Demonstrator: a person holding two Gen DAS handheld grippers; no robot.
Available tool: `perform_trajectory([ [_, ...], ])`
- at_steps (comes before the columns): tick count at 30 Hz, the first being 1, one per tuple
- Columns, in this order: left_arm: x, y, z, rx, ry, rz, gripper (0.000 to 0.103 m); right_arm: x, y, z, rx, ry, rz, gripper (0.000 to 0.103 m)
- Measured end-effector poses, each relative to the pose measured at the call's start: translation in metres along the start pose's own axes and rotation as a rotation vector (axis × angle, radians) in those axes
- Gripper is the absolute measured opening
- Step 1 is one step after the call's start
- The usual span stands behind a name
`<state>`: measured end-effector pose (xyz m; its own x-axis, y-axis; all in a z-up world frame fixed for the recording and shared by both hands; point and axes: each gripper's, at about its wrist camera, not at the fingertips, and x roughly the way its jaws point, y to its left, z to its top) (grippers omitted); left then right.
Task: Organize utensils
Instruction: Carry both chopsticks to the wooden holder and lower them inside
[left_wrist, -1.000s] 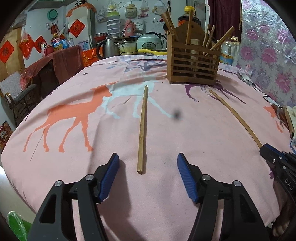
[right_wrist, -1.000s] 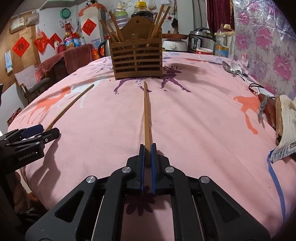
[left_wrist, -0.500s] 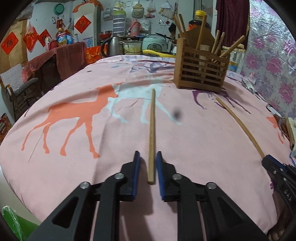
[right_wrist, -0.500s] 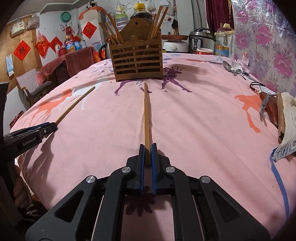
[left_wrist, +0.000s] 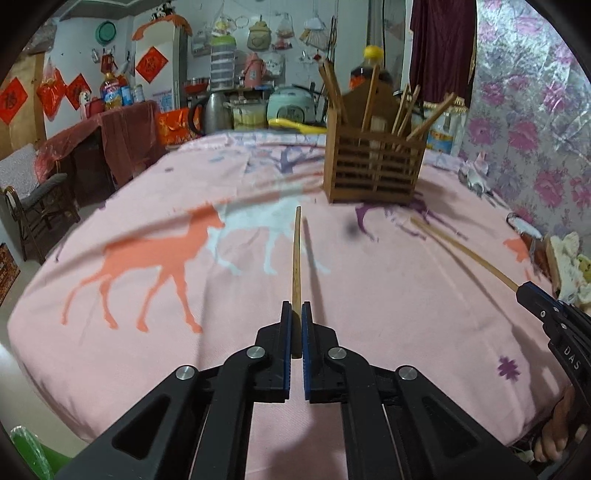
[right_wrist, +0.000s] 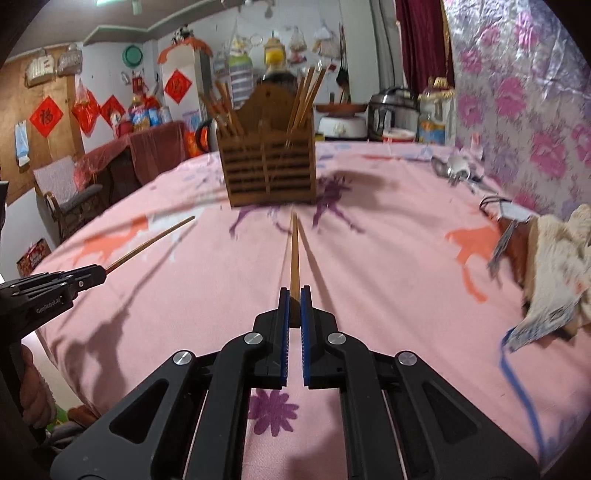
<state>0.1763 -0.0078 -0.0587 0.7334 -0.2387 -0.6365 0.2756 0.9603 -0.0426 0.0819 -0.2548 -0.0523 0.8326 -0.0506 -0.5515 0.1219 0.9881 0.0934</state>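
My left gripper is shut on the near end of a wooden chopstick, held off the pink cloth and pointing toward the wooden slatted utensil holder. My right gripper is shut on a second chopstick, also lifted and aimed at the holder, which holds several chopsticks. Each gripper shows in the other's view: the right one with its chopstick, the left one with its chopstick.
The round table has a pink cloth with horse prints. Spoons lie at the far right. A cloth bundle and keys sit at the right edge. Cookers, a kettle and bottles stand behind the holder.
My left gripper closed on its chopstick and lifted it. My right gripper raised its chopstick off the cloth. Both have moved toward the holder.
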Motion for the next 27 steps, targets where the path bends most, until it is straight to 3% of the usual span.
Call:
perform_trajectory([
  [9, -0.039, -0.005, 0.022, 0.014, -0.078, -0.014, 0.005, -0.037, -0.006, 0.028, 0.014, -0.111, 0.007, 0.006],
  [14, -0.050, -0.011, 0.021, 0.017, -0.081, -0.036, 0.005, -0.051, -0.005, 0.032, 0.010, -0.148, 0.017, 0.006],
  [27, -0.036, -0.011, -0.007, -0.008, 0.067, -0.091, 0.005, -0.067, -0.004, 0.033, 0.021, -0.179, 0.038, 0.006],
])
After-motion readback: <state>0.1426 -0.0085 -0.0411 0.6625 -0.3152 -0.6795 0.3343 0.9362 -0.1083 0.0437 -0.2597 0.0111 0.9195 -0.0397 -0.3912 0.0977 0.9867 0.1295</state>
